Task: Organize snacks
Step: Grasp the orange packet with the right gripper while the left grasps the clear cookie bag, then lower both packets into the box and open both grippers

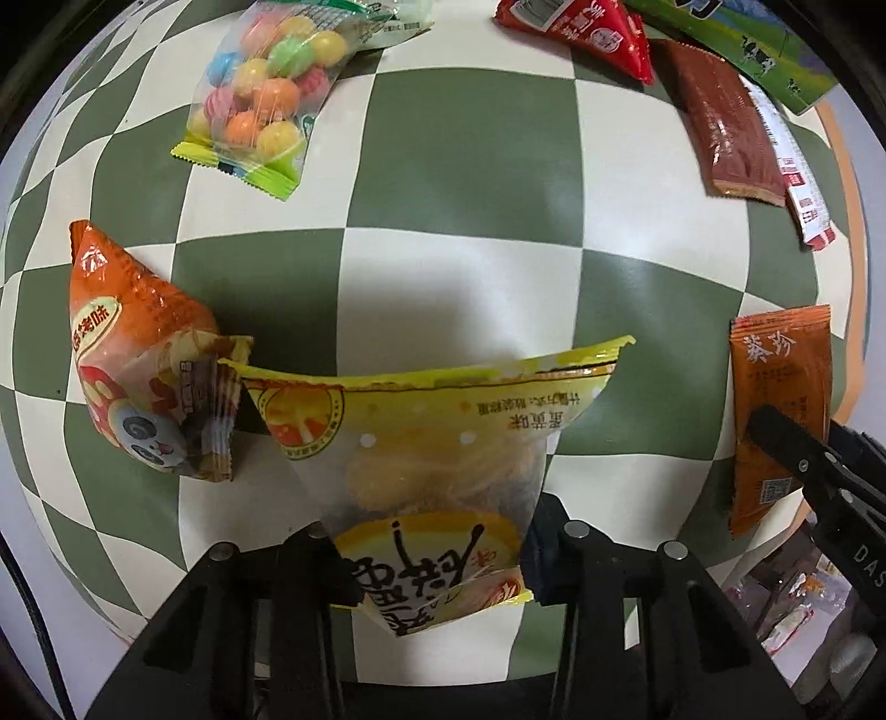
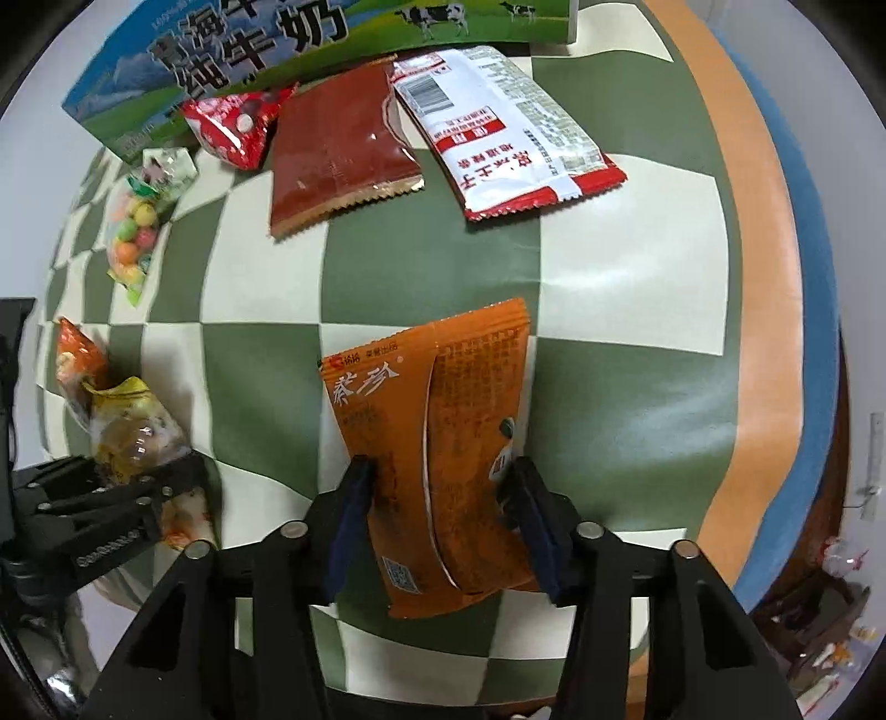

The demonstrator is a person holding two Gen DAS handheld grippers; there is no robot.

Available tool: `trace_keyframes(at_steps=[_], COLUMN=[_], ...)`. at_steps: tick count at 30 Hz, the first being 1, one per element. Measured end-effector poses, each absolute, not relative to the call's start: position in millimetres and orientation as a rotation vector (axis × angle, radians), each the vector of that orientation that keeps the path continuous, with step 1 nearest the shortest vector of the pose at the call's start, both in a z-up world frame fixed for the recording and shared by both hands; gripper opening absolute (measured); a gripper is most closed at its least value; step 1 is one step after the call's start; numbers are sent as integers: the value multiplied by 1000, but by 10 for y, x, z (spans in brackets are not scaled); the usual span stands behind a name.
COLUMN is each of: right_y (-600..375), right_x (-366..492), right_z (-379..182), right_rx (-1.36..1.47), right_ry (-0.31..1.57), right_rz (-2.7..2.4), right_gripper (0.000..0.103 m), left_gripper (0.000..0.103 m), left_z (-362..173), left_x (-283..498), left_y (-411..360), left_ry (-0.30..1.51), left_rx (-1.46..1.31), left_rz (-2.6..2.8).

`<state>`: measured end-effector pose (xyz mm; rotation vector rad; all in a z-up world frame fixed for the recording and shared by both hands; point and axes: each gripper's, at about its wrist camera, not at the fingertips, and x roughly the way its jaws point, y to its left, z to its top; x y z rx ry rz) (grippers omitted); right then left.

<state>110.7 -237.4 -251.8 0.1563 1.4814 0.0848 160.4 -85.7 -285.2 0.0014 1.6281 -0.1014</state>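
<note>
My left tongs (image 1: 437,554) are clamped on the yellow egg-yolk snack packet (image 1: 432,437), pinched low so it hangs clear of the checked table (image 1: 465,166). My right tongs (image 2: 437,515) grip the orange tea packet (image 2: 437,443) across its width, at the table's right edge. I judge both are held for carrying to the milk carton (image 2: 232,61) at the far side. Still lying loose I count five: one candy-ball bag (image 1: 260,94), one orange panda packet (image 1: 138,354), one red triangular packet (image 1: 587,27), one brown sachet (image 1: 725,122), one white-and-red sachet (image 2: 509,133).
</note>
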Motion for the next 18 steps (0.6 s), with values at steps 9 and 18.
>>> trace_keyframes(at_steps=[9, 18], right_y=[-2174, -2202], right_x=[1110, 1175], right_z=[-2475, -2353], right_rx=[114, 84], right_ry=[1514, 1439], right_rz=[171, 102], right_gripper=[91, 55], left_gripper=[45, 35], left_z=[-2859, -2376], left_x=[1790, 1770], left_y=[-825, -777], left_ry=[1672, 1602], left_rx=[38, 30], left_rz=[-158, -165])
